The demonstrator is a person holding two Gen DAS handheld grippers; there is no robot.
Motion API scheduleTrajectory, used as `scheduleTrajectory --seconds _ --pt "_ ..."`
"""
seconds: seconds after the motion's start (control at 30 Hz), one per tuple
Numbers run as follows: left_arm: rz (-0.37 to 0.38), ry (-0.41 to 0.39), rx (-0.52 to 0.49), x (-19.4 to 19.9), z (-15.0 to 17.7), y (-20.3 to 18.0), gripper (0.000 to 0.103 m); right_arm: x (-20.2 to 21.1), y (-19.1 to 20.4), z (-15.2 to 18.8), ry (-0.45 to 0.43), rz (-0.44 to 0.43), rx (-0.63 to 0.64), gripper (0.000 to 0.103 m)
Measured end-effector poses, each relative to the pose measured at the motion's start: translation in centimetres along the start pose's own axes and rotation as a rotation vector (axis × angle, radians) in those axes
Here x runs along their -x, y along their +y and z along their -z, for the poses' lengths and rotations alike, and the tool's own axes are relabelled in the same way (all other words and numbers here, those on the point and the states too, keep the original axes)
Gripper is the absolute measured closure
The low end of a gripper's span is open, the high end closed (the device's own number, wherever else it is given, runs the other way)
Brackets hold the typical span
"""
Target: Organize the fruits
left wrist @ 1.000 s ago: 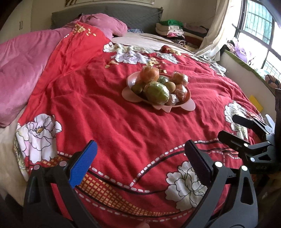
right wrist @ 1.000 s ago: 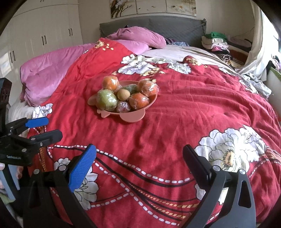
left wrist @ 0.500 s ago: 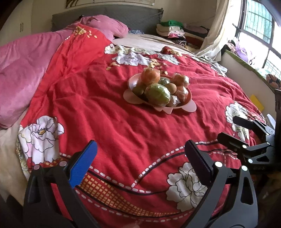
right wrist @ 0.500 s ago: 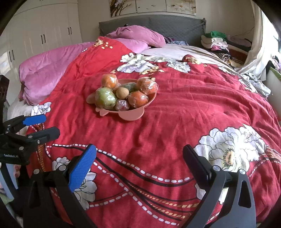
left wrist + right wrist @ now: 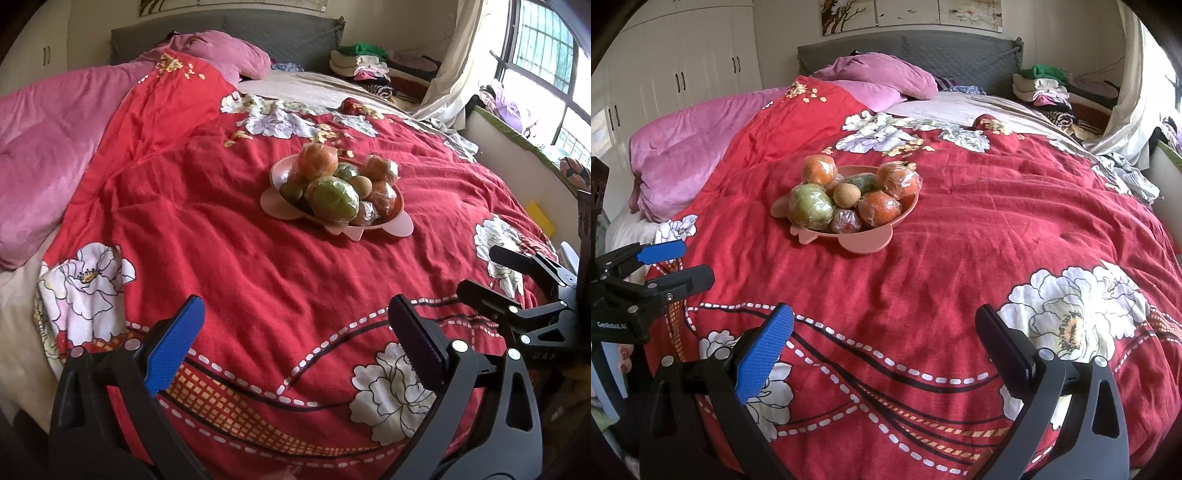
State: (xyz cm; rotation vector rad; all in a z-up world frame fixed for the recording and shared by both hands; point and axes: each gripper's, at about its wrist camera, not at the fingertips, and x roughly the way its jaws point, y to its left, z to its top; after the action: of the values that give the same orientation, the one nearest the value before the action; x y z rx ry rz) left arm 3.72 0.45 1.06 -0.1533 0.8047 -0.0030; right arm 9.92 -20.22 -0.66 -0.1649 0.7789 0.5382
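1. Left wrist view: a bed with a red floral quilt (image 5: 229,236) fills the room; a pink blanket (image 5: 48,147) lies far left.
2. A pink fruit plate (image 5: 273,199) rests mid-quilt, heaped with wrapped fruits (image 5: 334,195).
3. The left gripper (image 5: 295,332) hovers near, fingers spread apart, empty.
4. Right wrist view: the plate (image 5: 864,243) sits far left of centre, a green fruit (image 5: 810,206) on its near-left side.
5. The right gripper (image 5: 884,332) hovers near, fingers apart, empty.
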Motion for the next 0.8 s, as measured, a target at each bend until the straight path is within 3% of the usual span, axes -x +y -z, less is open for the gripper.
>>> scheduleTrajectory --seconds 0.8 --pt "-0.007 0.004 -0.005 -0.04 0.02 -0.21 0.010 -0.12 0.10 -0.01 0.001 0.004 0.000 0.005"
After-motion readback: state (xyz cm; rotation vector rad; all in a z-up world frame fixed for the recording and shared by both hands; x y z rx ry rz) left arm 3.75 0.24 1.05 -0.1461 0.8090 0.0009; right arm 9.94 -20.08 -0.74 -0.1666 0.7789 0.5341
